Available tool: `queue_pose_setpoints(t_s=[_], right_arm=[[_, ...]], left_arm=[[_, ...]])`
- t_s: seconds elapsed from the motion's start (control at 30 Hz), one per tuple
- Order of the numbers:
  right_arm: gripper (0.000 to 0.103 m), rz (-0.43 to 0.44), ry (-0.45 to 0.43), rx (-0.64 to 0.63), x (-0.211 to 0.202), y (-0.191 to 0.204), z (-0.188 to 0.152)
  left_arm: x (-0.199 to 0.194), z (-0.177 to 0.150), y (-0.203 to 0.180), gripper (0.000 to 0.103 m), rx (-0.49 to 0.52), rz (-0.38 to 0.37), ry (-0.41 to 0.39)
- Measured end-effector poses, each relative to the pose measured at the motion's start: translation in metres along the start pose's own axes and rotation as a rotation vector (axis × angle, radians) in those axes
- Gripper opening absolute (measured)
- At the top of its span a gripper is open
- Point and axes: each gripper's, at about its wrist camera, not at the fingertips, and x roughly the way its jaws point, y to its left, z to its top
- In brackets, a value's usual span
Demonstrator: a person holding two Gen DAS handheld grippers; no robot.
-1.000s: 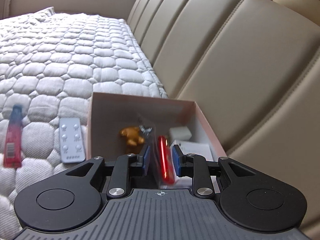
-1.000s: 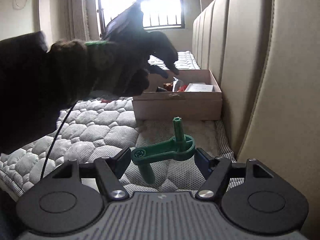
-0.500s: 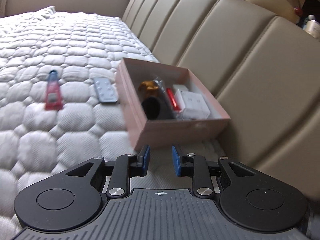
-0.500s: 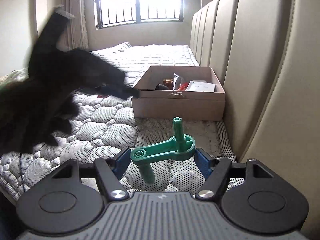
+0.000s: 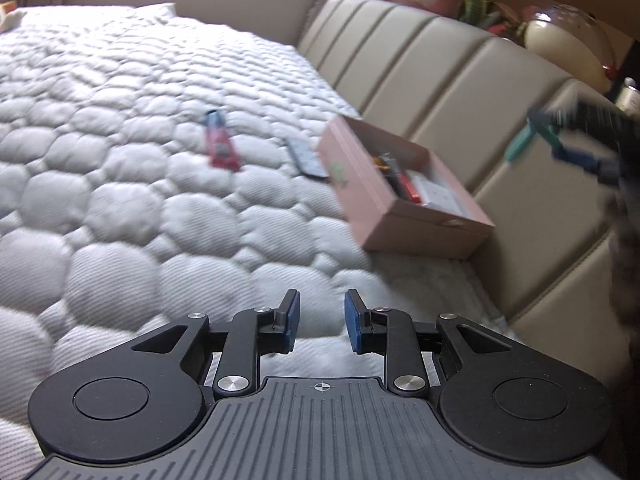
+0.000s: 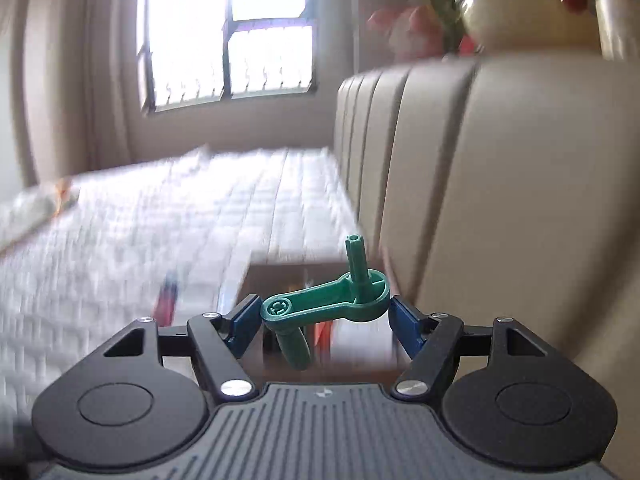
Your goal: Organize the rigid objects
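Note:
My right gripper (image 6: 325, 316) carries a green plastic crank (image 6: 320, 308) in the air; its jaws are opening, and the pads still sit against the crank's two ends. The open pink cardboard box (image 6: 276, 274) lies just beyond and below it. In the left wrist view the box (image 5: 404, 220) stands against the headboard with several small items inside, and the right gripper (image 5: 560, 140) hovers to its right with the crank (image 5: 520, 144). My left gripper (image 5: 320, 320) is open over the mattress with nothing between its fingers.
A red tube (image 5: 219, 148) and a grey blister pack (image 5: 308, 158) lie on the quilted white mattress (image 5: 120, 200) left of the box. The padded beige headboard (image 5: 460, 80) runs along the right, with a plush toy and a round lamp on top.
My left gripper has pulled back from the box, leaving the red item inside. My right gripper has risen toward the box with the crank. The dark sleeve has left the right wrist view.

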Motion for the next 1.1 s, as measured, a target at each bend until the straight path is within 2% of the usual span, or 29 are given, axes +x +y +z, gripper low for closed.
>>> queue_pose_setpoints(t_s=[0.07,0.17,0.27,0.43,0.53,0.7,0.83,0.9,0.97,1.1], right_arm=[[0.086,0.013,-0.008,0.061,0.025,-0.006,0.018],[0.086,-0.037,0.031,0.11,0.045,-0.014,0.018],[0.086,-0.027,0.06,0.097,0.038,-0.019,-0.015],[0.086,-0.082,0.112,-0.068,0.023,-0.003,-0.094],[0.086,-0.073,0.12,-0.119,0.019,0.006,-0.123],[0.086,-0.001,0.121,-0.153,0.014,0.017,-0.141],[0.086,0.026,0.087,-0.21,0.014,0.026,-0.15],[0.086,0.042,0.102,-0.196,0.018,0.024,-0.154],[0.086,0.059,0.117,-0.166,0.022,0.022,-0.157],[0.086,0.079,0.131,-0.117,0.031,0.014,-0.165]], left_arm=[[-0.003,-0.001,0.009,0.027,-0.019,0.024,0.002],[-0.006,-0.003,0.02,0.027,-0.037,0.032,-0.005],[0.001,0.0,0.024,0.027,-0.046,0.042,-0.004],[0.021,0.015,0.015,0.027,-0.026,0.034,-0.003],[0.035,0.033,0.008,0.027,-0.003,0.029,-0.014],[0.057,0.065,0.014,0.027,-0.01,0.069,-0.041],[0.08,0.101,0.033,0.027,-0.049,0.151,-0.074],[0.094,0.121,0.042,0.027,-0.079,0.189,-0.076],[0.111,0.139,0.044,0.027,-0.098,0.168,-0.051],[0.159,0.163,0.037,0.027,-0.138,0.07,0.065]])
